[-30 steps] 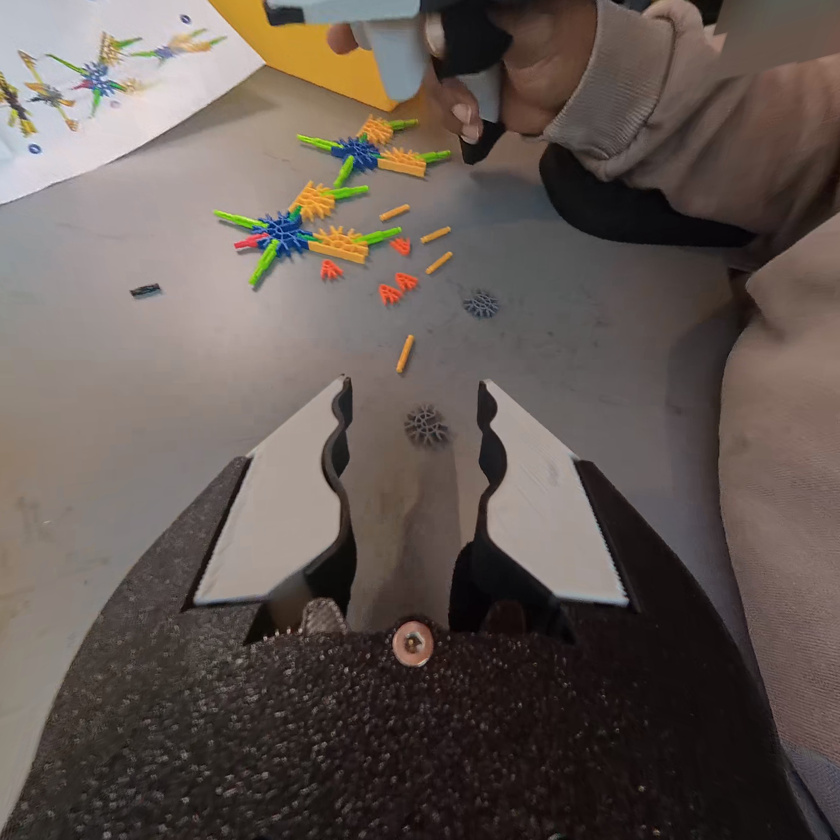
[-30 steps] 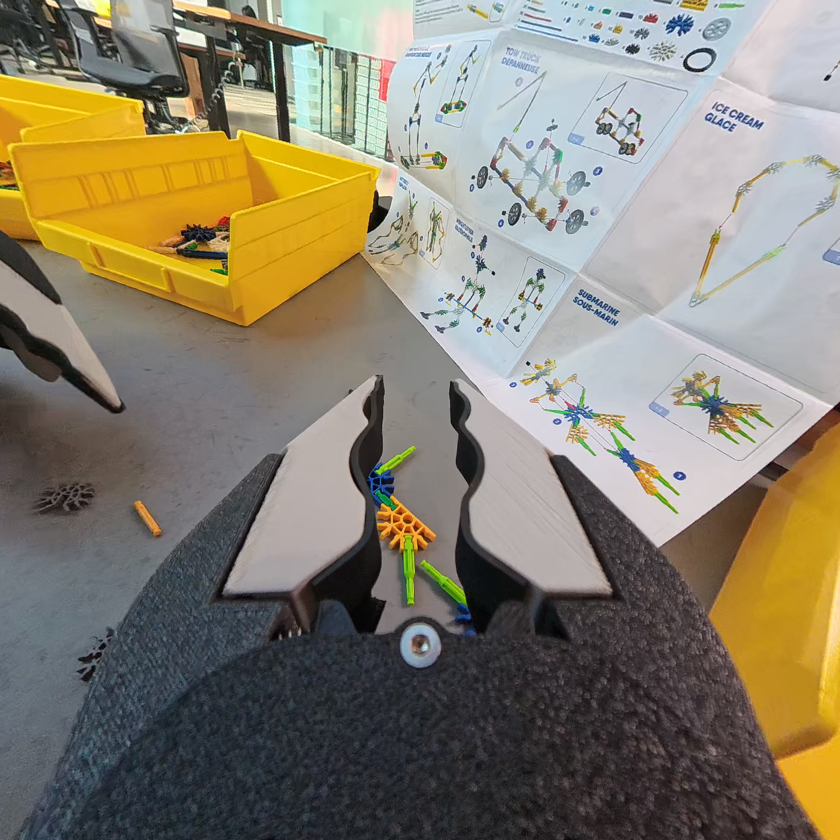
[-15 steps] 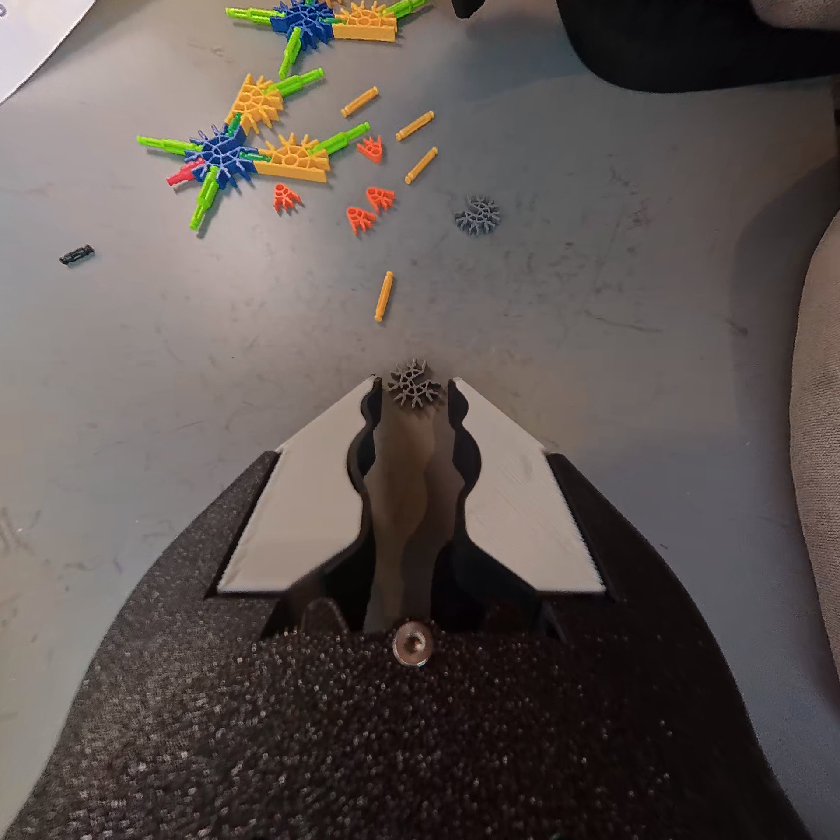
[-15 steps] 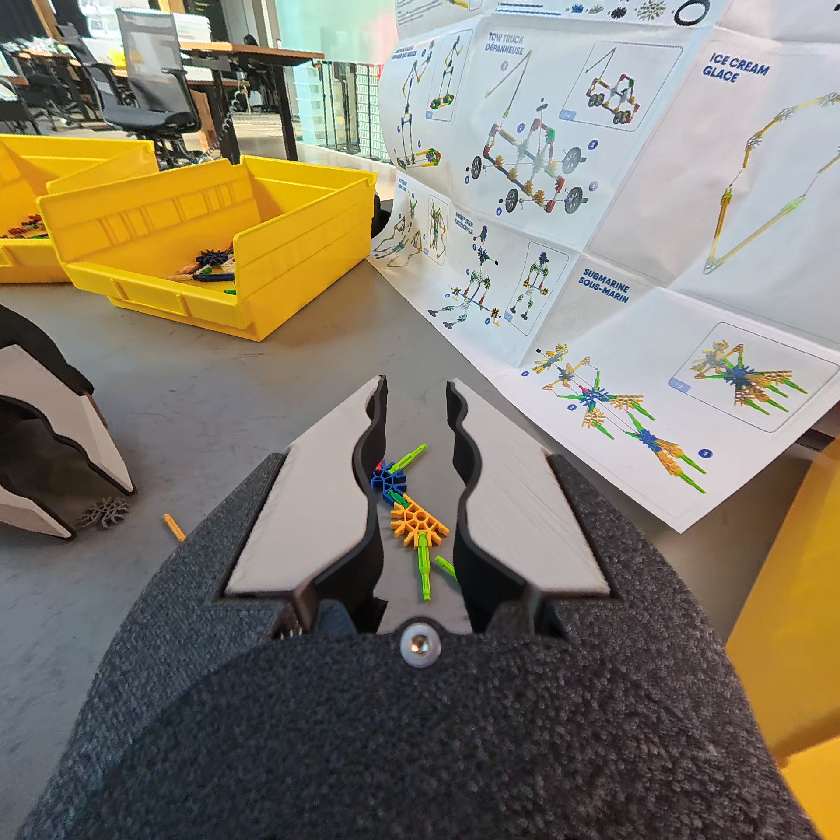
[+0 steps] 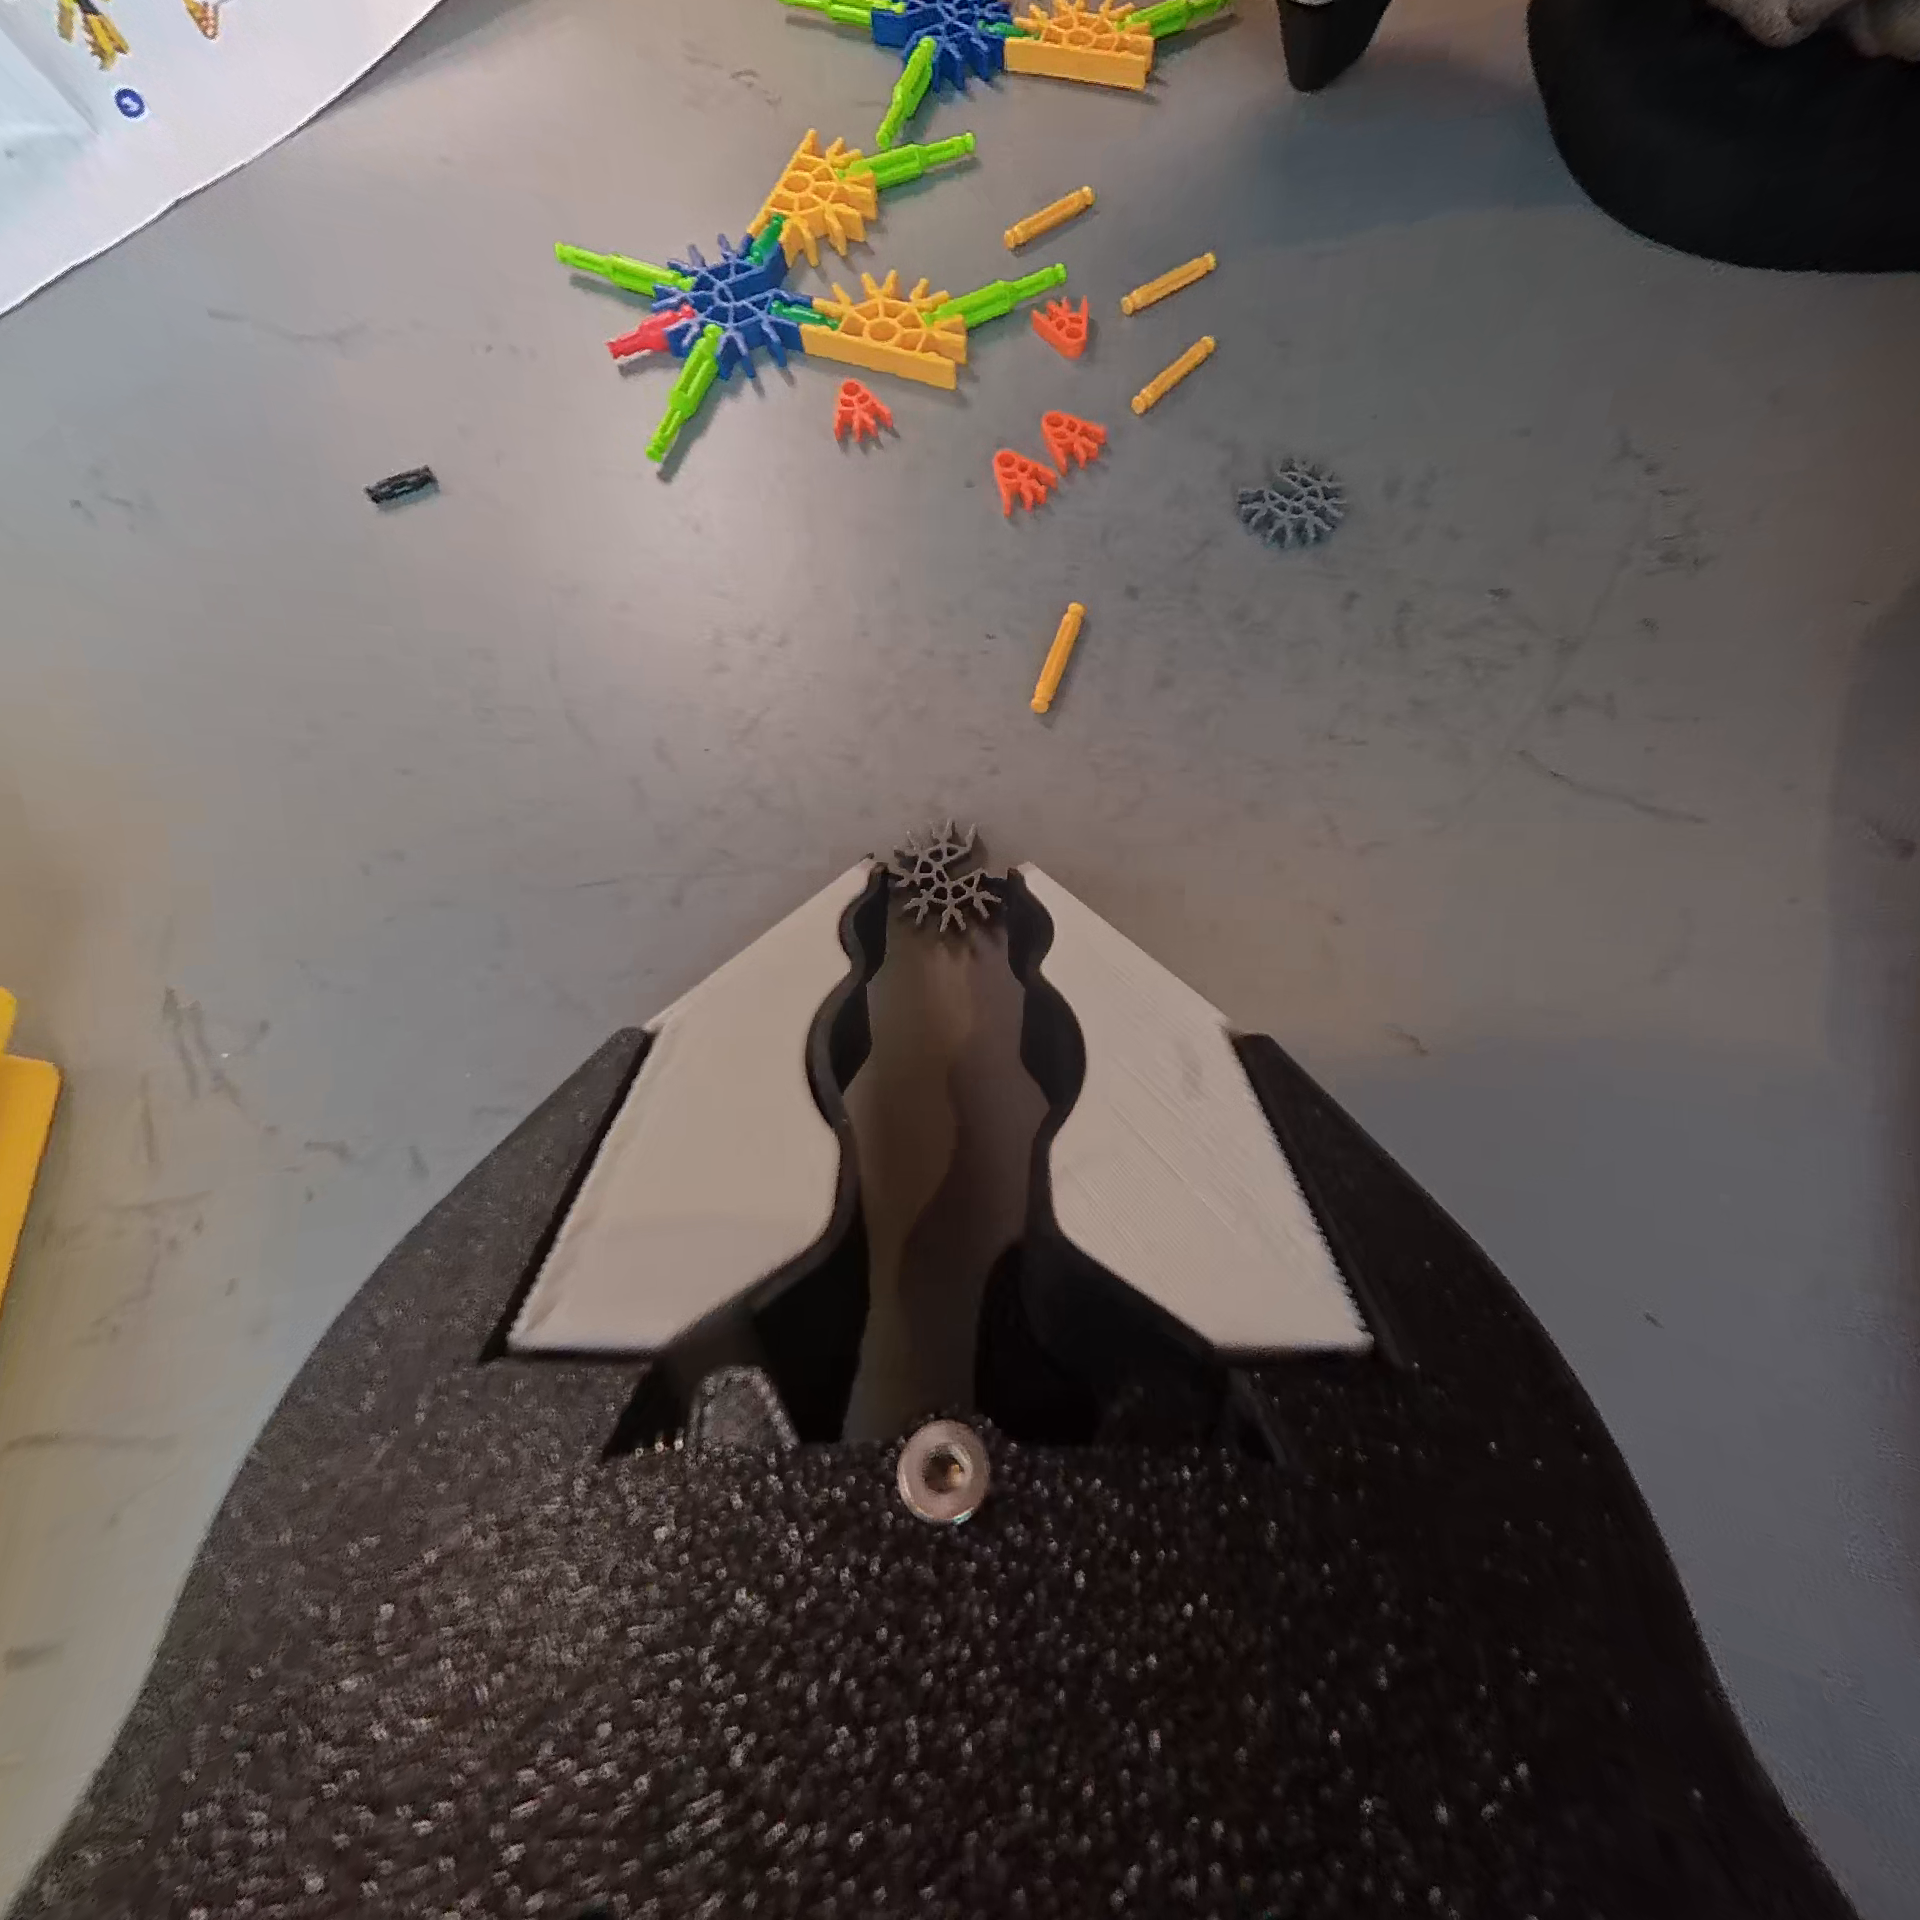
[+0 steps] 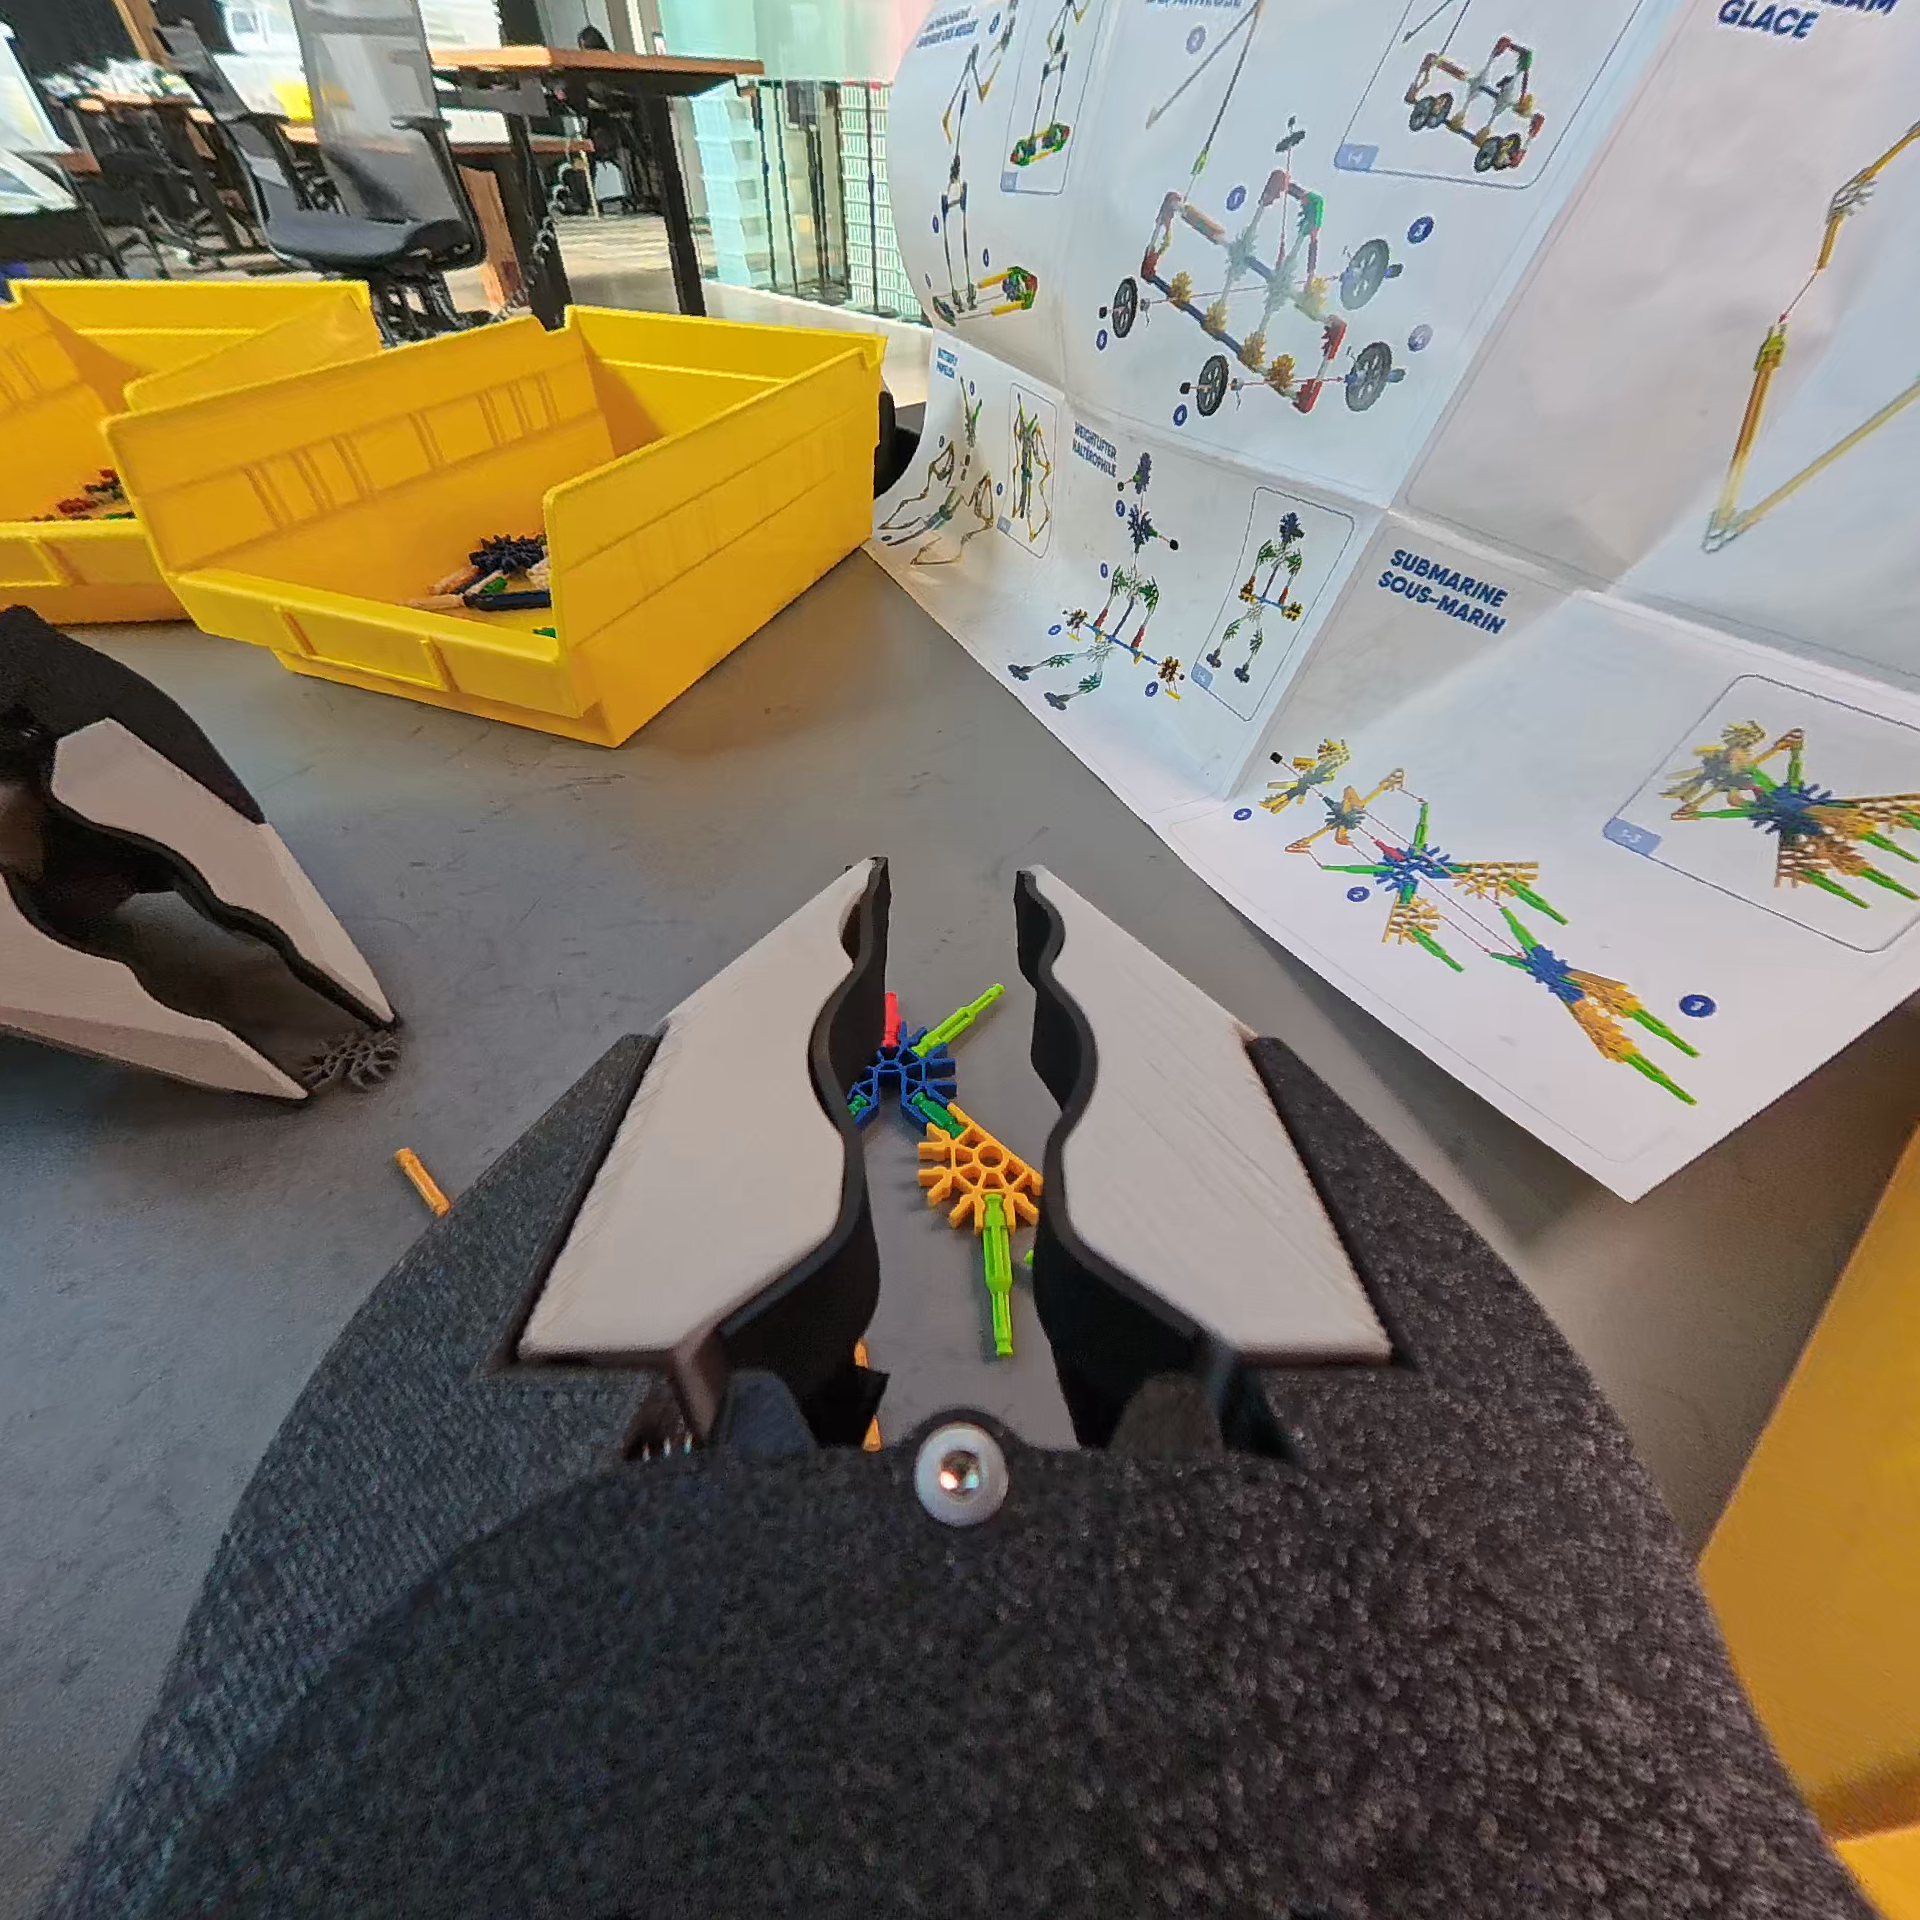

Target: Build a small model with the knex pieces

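Note:
My left gripper (image 5: 943, 883) is shut on a grey snowflake connector (image 5: 941, 875) at its fingertips, on the grey table. It also shows in the right wrist view (image 6: 343, 1060) with the connector (image 6: 353, 1058) at its tip. My right gripper (image 6: 951, 883) is open and hovers over a blue, orange and green assembly (image 6: 940, 1101) that lies between its fingers without touching them. A similar assembly (image 5: 790, 301) lies ahead of the left gripper, with a second one (image 5: 997, 31) behind it.
Loose orange rods (image 5: 1058, 657), red connectors (image 5: 1044, 457), a second grey connector (image 5: 1290, 501) and a small black piece (image 5: 400, 485) lie on the table. Yellow bins (image 6: 499, 499) stand at the back left. A white instruction sheet (image 6: 1455, 520) stands at the right. The tips of one gripper are about 20 cm away from the tips of the other.
My left gripper moved forward and down and closed on the grey connector. My right gripper opened slightly wider and shifted over the coloured assembly.

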`<state>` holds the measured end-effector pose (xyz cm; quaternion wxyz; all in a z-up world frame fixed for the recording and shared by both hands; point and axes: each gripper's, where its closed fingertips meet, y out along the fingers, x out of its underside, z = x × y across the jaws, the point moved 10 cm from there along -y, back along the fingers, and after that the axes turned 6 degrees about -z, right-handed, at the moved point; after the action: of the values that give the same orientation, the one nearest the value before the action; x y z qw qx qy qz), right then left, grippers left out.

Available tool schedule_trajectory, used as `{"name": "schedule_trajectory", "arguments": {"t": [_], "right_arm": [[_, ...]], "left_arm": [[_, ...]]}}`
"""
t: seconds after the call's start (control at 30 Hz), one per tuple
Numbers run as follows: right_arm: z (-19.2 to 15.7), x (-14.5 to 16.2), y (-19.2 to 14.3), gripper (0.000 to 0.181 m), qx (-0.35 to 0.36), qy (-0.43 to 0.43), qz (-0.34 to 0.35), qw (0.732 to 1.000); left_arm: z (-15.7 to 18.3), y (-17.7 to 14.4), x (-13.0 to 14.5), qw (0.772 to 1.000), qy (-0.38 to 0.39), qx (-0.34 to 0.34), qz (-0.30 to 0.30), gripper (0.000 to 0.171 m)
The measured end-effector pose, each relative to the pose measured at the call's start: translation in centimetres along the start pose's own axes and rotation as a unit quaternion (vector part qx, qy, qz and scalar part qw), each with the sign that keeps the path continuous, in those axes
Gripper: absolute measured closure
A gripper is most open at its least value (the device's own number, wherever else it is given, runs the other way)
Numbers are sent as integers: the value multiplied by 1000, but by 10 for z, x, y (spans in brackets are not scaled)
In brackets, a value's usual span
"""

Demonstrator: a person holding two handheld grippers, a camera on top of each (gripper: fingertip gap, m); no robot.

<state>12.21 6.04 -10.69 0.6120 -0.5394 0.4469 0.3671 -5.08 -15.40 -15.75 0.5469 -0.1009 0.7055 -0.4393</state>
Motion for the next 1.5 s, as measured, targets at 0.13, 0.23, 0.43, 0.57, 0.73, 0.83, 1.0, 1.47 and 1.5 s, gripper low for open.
{"name": "schedule_trajectory", "arguments": {"t": [0.13,0.23,0.43,0.57,0.73,0.83,1.0,1.47,1.5], "right_arm": [[1,0,0,159,-3,4,-3,1000],[5,1,0,159,-5,5,-20,1000],[15,2,-4,152,-6,9,-57,998],[17,9,-2,144,-10,-9,-113,994],[12,18,3,144,-14,-74,-190,979],[6,23,4,144,-40,-94,-218,971],[-9,24,-1,147,-120,-135,-234,955],[5,17,47,148,-90,-123,-292,944],[8,16,50,150,-94,-119,-308,939]], "left_arm": [[-14,-3,3,998,-39,-44,1,149],[-24,-6,5,995,-73,-71,8,149],[-34,-20,1,986,-117,-98,69,137],[-37,-29,-2,979,-124,-121,107,134],[-38,-36,-5,974,-128,-128,135,133],[-36,-34,-6,977,-121,-117,130,133],[-27,-29,-8,984,-84,-100,119,138],[-28,-20,-4,987,-85,-91,97,140],[-28,-20,-4,987,-84,-94,97,141]]}}
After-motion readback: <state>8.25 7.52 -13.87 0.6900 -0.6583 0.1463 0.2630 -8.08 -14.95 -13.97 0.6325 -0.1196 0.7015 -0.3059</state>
